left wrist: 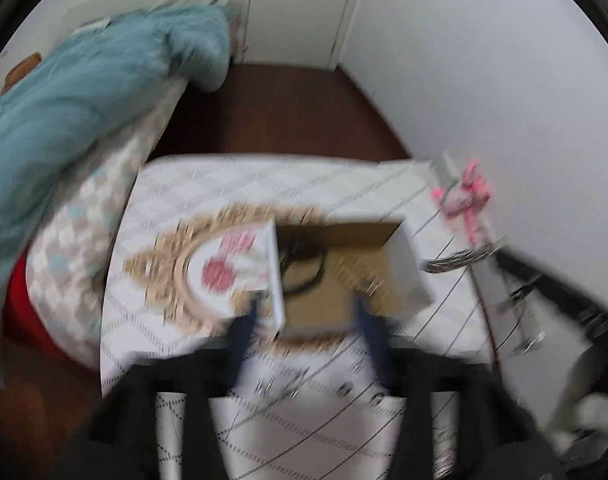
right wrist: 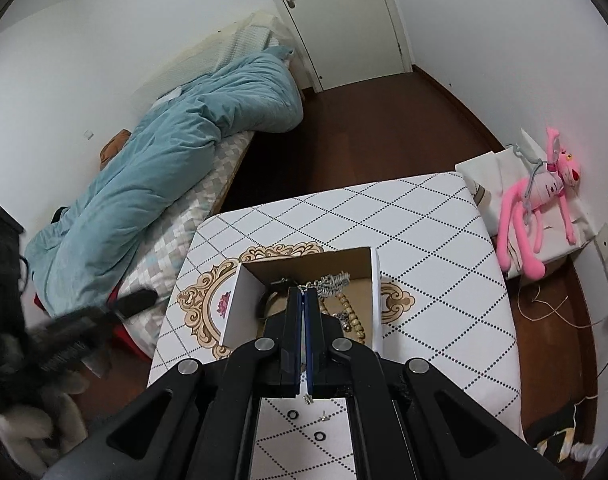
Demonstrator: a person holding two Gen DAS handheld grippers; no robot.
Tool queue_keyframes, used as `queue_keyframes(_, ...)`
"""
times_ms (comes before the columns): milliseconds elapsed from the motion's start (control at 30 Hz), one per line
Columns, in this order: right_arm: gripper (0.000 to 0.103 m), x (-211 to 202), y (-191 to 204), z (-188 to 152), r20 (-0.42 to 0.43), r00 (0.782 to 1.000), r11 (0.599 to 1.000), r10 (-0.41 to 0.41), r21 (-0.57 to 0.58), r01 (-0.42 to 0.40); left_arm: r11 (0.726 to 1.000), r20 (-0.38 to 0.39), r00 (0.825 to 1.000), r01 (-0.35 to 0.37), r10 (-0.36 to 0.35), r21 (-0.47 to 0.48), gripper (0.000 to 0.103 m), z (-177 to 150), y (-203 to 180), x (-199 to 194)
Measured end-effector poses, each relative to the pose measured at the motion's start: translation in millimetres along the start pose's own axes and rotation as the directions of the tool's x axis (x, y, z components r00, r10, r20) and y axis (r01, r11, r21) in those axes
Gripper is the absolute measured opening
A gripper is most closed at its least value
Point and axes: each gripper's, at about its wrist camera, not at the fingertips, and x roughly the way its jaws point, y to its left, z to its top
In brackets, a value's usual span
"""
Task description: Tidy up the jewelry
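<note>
An open cardboard box with white outer walls stands on the diamond-patterned table. Inside lie a beaded necklace, a dark band and a silver piece. My right gripper is shut on a thin silver chain above the box; the chain hangs out at the fingertips and below the fingers. In the blurred left wrist view my left gripper is open at the near edge of the box. A silver chain dangles from the right gripper at the right.
Small black rings and a little earring lie on the table near me. A bed with a teal duvet is at the left. A pink plush toy hangs at the right wall. Dark wood floor lies beyond the table.
</note>
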Motion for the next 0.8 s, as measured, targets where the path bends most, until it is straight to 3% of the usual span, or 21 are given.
queue_keyframes(200, 0.001, -2.2, -11.8, -44.3, -0.038, 0.999, 1.000, -0.007, 0.027, 0.008, 0.997, -0.157, 0.987, -0.041, 0.030, -0.066, 0.070, -67.4, 28.0, 60.3)
queue_keyframes(300, 0.001, 1.4, -18.7, -66.8, -0.064, 0.998, 0.999, -0.024, 0.040, 0.027, 0.996, -0.216, 0.976, -0.051, 0.033, -0.077, 0.070, -84.9, 30.1, 84.6)
queue_keyframes(367, 0.001, 6.7, -25.5, -80.0, -0.087, 0.996, 0.997, -0.033, 0.061, 0.039, 0.996, -0.228, 0.973, -0.057, 0.041, -0.062, 0.070, -92.1, 25.1, 95.2)
queue_keyframes(467, 0.001, 16.3, -36.6, -97.7, -0.113, 0.992, 0.993, -0.058, 0.092, 0.068, 0.992, -0.197, 0.972, -0.120, 0.127, 0.048, 0.069, -99.1, 4.7, 103.3)
queue_keyframes(500, 0.001, 18.9, -39.6, -100.7, -0.120, 0.991, 0.992, -0.061, 0.101, 0.073, 0.986, -0.183, 0.970, -0.145, 0.158, 0.085, 0.066, -100.9, -2.1, 105.5)
queue_keyframes(533, 0.001, 22.2, -42.9, -103.9, -0.128, 0.990, 0.991, -0.064, 0.110, 0.078, 0.981, -0.167, 0.970, -0.160, 0.177, 0.112, 0.052, -101.8, -7.2, 106.5)
queue_keyframes(567, 0.001, 24.9, -45.8, -106.7, -0.134, 0.989, 0.989, -0.069, 0.118, 0.085, 0.980, -0.146, 0.975, -0.153, 0.170, 0.124, 0.020, -101.6, -10.6, 105.4)
queue_keyframes(600, 0.001, 27.4, -48.1, -109.9, -0.140, 0.987, 0.988, -0.073, 0.123, 0.091, 0.980, -0.138, 0.976, -0.153, 0.170, 0.125, 0.011, -100.2, -12.3, 105.3)
queue_keyframes(800, 0.001, 28.4, -45.6, -109.0, -0.139, 0.988, 0.989, -0.066, 0.125, 0.084, 0.994, -0.132, 0.986, -0.100, 0.106, 0.054, 0.010, -89.0, -2.6, 97.8)
